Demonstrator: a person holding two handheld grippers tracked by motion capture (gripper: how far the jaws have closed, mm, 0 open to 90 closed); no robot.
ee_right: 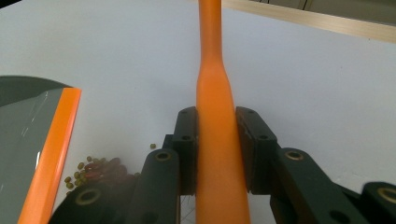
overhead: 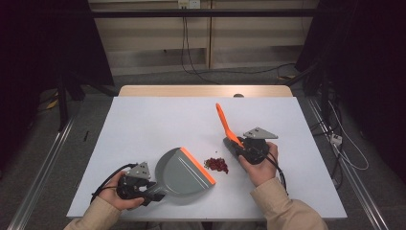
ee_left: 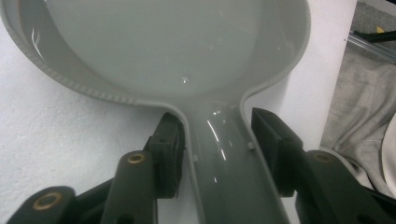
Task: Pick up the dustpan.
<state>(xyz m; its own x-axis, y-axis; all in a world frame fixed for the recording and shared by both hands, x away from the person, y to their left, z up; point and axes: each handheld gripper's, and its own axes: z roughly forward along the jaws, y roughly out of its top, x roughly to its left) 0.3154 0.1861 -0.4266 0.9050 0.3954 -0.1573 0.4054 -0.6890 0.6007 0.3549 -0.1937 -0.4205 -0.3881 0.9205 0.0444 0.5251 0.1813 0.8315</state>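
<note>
- High view: a white table (overhead: 143, 124) fills the middle of the frame, with a person's forearms coming in from the bottom edge.
- Left gripper (overhead: 139, 184), lower left, is closed on the handle of a grey dustpan (overhead: 179, 172). The pan lies flat on the table, its orange lip (overhead: 197, 165) facing right.
- A small pile of red and green beans (overhead: 217, 164) sits just right of the lip, near the frame's centre.
- Right gripper (overhead: 242, 146), right of the beans, clamps an orange brush handle (overhead: 223, 122) that slants up and to the left.
- Left gripper view: both jaws press the sides of the dustpan (ee_left: 187, 46) handle at the bottom centre; the pan fills the top.
- Right gripper view: the jaws pinch the orange handle (ee_right: 217, 140) at centre; the beans (ee_right: 95, 169) lie lower left, beside the lip (ee_right: 51, 149).
</note>
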